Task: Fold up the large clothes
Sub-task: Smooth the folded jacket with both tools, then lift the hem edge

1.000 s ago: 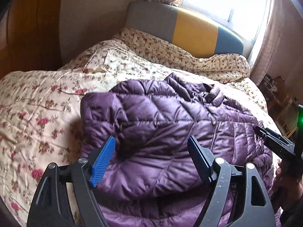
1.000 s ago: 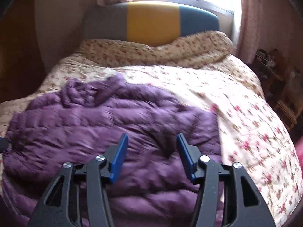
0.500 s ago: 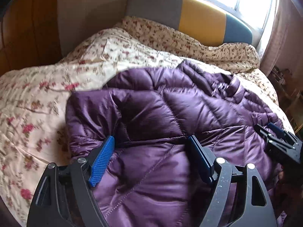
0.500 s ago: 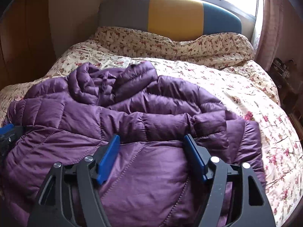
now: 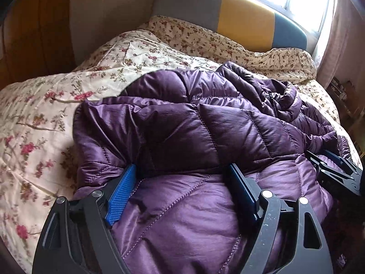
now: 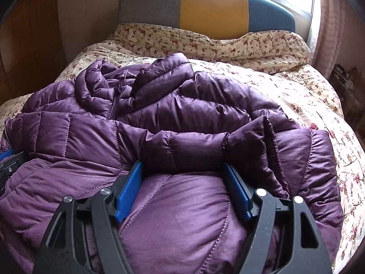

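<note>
On the floral quilt (image 6: 296,86), both hand-held grippers (image 5: 180,171) (image 6: 182,169) straddle the purple jacket (image 6: 171,114), jaws wide.

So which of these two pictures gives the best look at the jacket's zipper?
The right wrist view. There the zipper runs down in plain sight below the rumpled collar of the purple puffer jacket. The left wrist view shows only a short dark stretch of it, off to the far side among folds.

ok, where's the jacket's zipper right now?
In the right wrist view the zipper sits upper left, at the bunched collar of the purple puffer jacket, on the side towards the headboard, far from both tools.
</note>
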Motion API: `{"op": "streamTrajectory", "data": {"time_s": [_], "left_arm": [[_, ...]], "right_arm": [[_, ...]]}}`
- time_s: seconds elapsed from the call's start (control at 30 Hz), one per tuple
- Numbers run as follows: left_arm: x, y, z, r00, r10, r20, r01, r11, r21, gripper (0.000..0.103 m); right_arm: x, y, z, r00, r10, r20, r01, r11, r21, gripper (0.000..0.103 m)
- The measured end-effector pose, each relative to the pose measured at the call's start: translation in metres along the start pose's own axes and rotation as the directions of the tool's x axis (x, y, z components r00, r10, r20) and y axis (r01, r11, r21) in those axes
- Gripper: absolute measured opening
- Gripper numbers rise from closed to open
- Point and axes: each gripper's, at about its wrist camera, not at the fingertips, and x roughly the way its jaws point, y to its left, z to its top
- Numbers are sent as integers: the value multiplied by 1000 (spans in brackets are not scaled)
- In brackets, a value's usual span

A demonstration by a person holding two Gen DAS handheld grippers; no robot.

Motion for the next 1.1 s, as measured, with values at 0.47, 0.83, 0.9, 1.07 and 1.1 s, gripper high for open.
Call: {"op": "streamTrajectory", "data": {"time_s": [0.47, 0.83, 0.9, 1.07, 1.1], "left_arm": [[-103, 1, -44, 997, -37, 75, 36, 999, 10, 87], [-141, 18, -109, 998, -59, 24, 59, 998, 10, 87], [-146, 23, -119, 998, -64, 14, 64, 998, 6, 87], [-160, 32, -144, 995, -94, -14, 94, 996, 6, 87], [-162, 34, -149, 995, -101, -20, 102, 995, 4, 87]], "right_arm": [[-67, -6, -16, 995, 82, -58, -83, 997, -6, 96], [-115, -63, -89, 981, 61, -184, -54, 998, 39, 96], [-124, -76, -106, 976, 50, -210, -42, 998, 40, 96], [-146, -102, -144, 964, 76, -254, -56, 995, 85, 96], [-151, -106, -152, 961, 91, -260, -68, 993, 96, 96]]}}
